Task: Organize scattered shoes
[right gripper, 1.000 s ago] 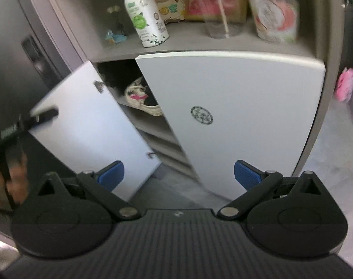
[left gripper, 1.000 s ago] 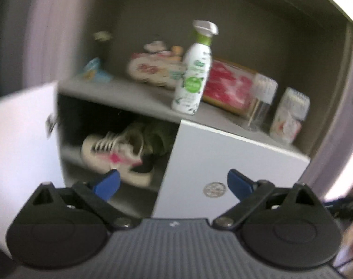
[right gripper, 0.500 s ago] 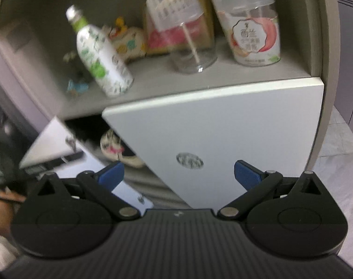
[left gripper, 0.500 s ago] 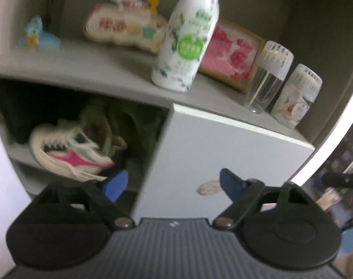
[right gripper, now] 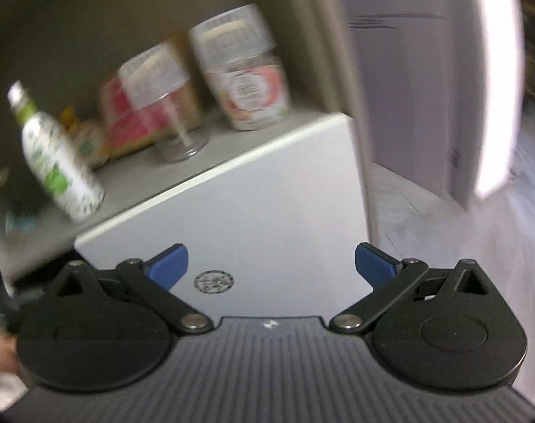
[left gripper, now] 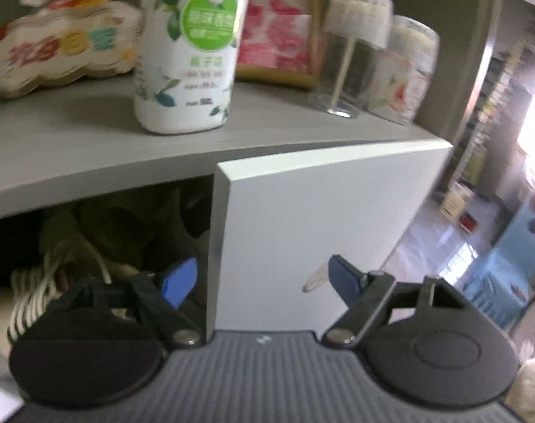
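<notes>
One sneaker (left gripper: 38, 292), cream with thick white laces, lies in the dark compartment under the gray shelf (left gripper: 73, 148), at the lower left of the left wrist view. Much of it is hidden: the left gripper (left gripper: 257, 278) covers its lower part, and shadow swallows the rest, so I cannot tell which way its toe points or how its long axis runs. Behind it sits a dim olive-green shape (left gripper: 126, 225), too dark to identify. Just right of the sneaker stands the white cabinet door (left gripper: 302, 218), its near edge between the left gripper's blue fingers (left gripper: 179, 282); these fingers are spread apart, one inside the opening and one in front of the door face, and they grip nothing. On the shelf above stand a white spray bottle (left gripper: 190, 53) cut off at the top, a cartoon plaque (left gripper: 59, 46), a pink framed picture (left gripper: 278, 38) and two clear jars (left gripper: 355, 53). In the blurred right wrist view, the right gripper (right gripper: 271, 264) has its fingers wide apart and empty, hovering before the same door (right gripper: 260, 211) near a round sticker (right gripper: 214, 281).
</notes>
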A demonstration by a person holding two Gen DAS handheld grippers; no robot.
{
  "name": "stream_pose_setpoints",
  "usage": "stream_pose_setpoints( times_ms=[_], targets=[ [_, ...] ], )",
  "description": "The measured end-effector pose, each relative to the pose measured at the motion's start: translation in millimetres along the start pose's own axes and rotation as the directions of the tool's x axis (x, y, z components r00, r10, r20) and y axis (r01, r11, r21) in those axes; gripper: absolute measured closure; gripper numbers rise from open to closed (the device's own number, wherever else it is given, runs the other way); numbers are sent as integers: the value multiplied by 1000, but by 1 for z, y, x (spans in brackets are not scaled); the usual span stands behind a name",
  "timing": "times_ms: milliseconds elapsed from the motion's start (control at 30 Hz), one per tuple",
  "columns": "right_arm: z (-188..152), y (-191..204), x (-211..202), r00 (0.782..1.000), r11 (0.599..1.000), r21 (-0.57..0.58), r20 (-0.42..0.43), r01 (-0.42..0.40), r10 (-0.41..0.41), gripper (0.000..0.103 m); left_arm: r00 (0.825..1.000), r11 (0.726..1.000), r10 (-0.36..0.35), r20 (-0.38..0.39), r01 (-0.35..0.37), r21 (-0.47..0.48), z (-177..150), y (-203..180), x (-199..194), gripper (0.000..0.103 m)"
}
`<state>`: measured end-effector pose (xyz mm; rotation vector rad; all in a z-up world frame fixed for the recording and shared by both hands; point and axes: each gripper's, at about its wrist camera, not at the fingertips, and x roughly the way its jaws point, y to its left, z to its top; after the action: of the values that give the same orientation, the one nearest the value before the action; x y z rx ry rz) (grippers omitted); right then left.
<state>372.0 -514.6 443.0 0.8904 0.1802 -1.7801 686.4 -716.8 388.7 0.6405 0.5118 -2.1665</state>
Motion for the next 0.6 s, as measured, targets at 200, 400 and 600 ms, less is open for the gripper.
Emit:
stream_pose_setpoints(
  times_ms=[200,400,600],
  targets=[
    [-80,53,-66,976,976,31,-10,217,-217,0,996,995,-94,-6,94,36,-2,18,15,22],
    [-133,74,-130,904,886,209,17,414,-426,0,991,988,-135,-3,135,76,6,14,34,30],
    [-167,91,-157,852,815,273,-32,511,-523,0,995,983,-97,20,93,159,5,3,33,32]
  ],
)
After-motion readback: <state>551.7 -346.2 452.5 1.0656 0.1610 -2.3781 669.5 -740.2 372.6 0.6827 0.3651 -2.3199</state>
